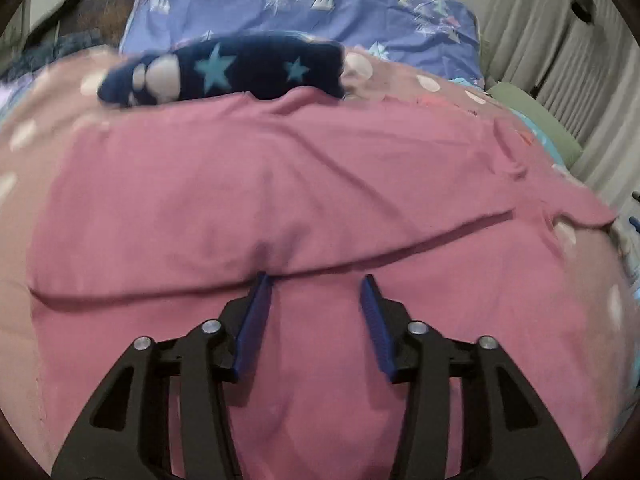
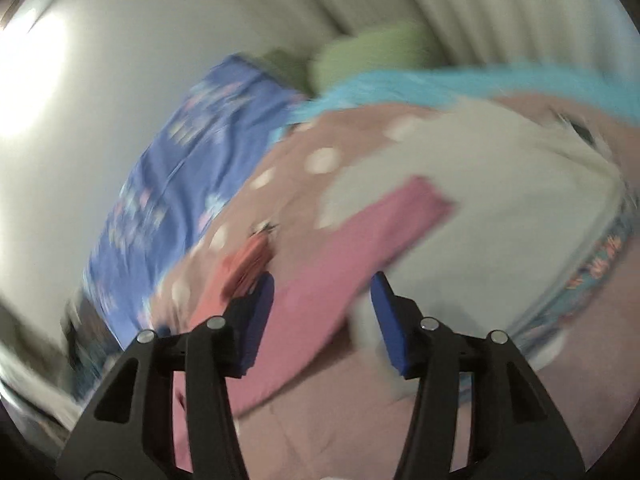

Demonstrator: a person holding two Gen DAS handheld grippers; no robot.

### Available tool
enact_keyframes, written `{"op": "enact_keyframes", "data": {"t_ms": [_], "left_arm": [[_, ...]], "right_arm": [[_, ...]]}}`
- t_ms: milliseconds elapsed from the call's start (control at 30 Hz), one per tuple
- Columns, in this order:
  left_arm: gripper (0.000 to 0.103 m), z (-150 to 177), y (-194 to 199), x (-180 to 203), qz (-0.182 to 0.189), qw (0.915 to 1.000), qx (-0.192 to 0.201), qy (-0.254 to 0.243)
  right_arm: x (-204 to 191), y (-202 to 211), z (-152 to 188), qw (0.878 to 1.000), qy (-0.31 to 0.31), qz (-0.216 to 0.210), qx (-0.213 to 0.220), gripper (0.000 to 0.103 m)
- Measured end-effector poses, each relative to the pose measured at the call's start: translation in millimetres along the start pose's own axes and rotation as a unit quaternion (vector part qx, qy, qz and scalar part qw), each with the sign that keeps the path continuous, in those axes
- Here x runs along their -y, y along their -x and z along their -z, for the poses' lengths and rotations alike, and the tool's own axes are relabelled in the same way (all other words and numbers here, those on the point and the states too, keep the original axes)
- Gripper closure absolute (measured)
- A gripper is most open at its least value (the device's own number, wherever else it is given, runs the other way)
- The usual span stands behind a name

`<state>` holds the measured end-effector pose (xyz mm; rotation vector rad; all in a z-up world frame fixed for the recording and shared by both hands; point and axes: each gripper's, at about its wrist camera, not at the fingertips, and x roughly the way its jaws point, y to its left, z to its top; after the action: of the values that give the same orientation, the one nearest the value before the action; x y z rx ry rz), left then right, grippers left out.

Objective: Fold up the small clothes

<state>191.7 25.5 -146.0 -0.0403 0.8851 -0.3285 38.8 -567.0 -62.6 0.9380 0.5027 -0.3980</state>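
Pink soft cotton garment (image 1: 280,184), folded once on the dotted bed (image 1: 24,136), looks light and limp, best pinched at its edge; left tool (image 1: 316,284) and right tool (image 2: 322,280) both gape, empty.

A bedroom in a home: a bed is taking up nearly the whole view, its dusty-pink dotted cover (image 1: 24,136) lying over the mattress. A blue printed pillow (image 1: 304,4) is sitting at the far end, a green cushion (image 1: 532,116) is lying beside pale pleated curtains (image 1: 560,40), and small clothes, among them a pink garment (image 1: 280,184), are lying spread out on the cover.
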Motion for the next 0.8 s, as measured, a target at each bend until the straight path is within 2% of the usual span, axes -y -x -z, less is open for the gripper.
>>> {"op": "enact_keyframes", "data": {"t_ms": [100, 167, 300, 367, 400, 433, 500, 633, 700, 800], "left_arm": [[0.038, 2.8, 0.2, 6.0, -0.005, 0.9997, -0.007, -0.021], [0.036, 3.4, 1.1, 8.7, -0.007, 0.9995, -0.009, -0.028], [0.030, 5.3, -1.0, 11.4, -0.005, 0.9992, -0.011, -0.037], [0.029, 3.1, -3.5, 13.8, -0.004, 0.9993, -0.010, -0.036], [0.029, 3.2, -3.7, 13.9, -0.003, 0.9993, -0.009, -0.035], [0.029, 3.3, -3.2, 13.2, -0.001, 0.9994, -0.008, -0.033], [0.029, 3.5, -2.2, 11.9, 0.003, 0.9995, -0.006, -0.029], [0.029, 3.8, -1.5, 9.9, 0.010, 0.9997, -0.003, -0.024], [0.029, 3.8, -1.2, 9.6, 0.012, 0.9997, -0.003, -0.022], [0.029, 3.8, -0.7, 7.3, 0.020, 0.9997, -0.001, -0.016]], "right_arm": [[40.8, -11.2, -11.8, 0.995, -0.095, -0.023, -0.028, 0.051], [47.3, -17.3, -9.4, 0.993, -0.111, -0.028, -0.033, 0.051], [44.0, -26.2, -14.9, 0.993, -0.114, -0.023, -0.012, 0.047], [41.6, -30.6, -24.2, 0.994, -0.106, -0.014, 0.000, 0.058], [39.4, -36.2, -29.7, 0.995, -0.096, -0.005, 0.004, 0.080], [34.2, -47.3, -34.2, 0.996, -0.088, 0.006, -0.008, 0.096], [29.4, -58.8, -33.2, 0.996, -0.090, 0.013, -0.021, 0.099], [-12.2, -64.5, -21.3, 0.999, -0.042, -0.001, -0.014, 0.100], [-41.9, -64.6, -8.0, 0.999, -0.011, -0.035, -0.022, 0.100], [-107.0, -67.3, 30.9, 0.991, 0.058, -0.108, -0.051, 0.100]]}}
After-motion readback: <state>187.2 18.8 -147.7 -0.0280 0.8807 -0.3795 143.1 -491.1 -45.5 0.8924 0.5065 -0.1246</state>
